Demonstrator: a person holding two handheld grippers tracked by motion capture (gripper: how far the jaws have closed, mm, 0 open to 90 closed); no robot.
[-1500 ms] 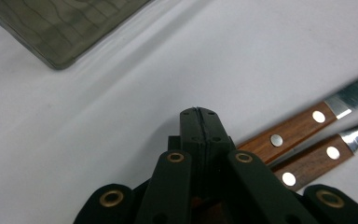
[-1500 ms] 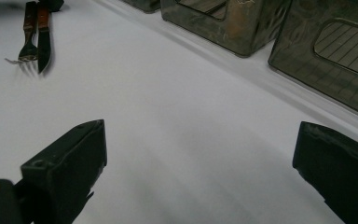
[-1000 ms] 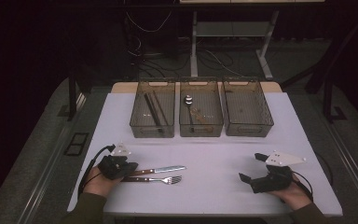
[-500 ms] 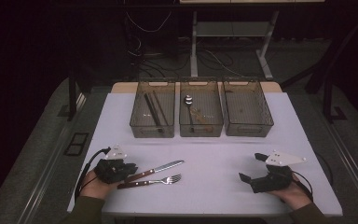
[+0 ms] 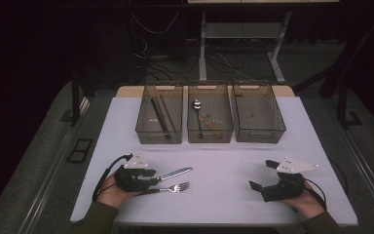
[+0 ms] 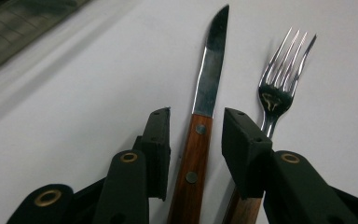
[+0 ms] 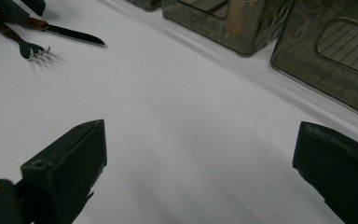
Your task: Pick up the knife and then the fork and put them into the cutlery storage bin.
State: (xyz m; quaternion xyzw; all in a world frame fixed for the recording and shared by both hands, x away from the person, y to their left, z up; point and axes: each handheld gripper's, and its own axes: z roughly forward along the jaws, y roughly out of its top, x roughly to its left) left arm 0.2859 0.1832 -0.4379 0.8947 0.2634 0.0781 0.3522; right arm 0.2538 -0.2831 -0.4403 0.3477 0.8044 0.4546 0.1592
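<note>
Straddled wood-handled steel table knife (image 6: 200,140), left gripper (image 6: 196,135) jaws just parting, not clamping. Light, stiff, slippery blade; handle likely grips best.

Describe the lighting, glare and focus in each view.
High view: white table brightly lit, surroundings nearly black. Left gripper view: knife blade and fork sharp with soft sheen, the near black jaws slightly soft. Right gripper view: its jaws close and blurred, bins dim, faint shadow under the fork.
</note>
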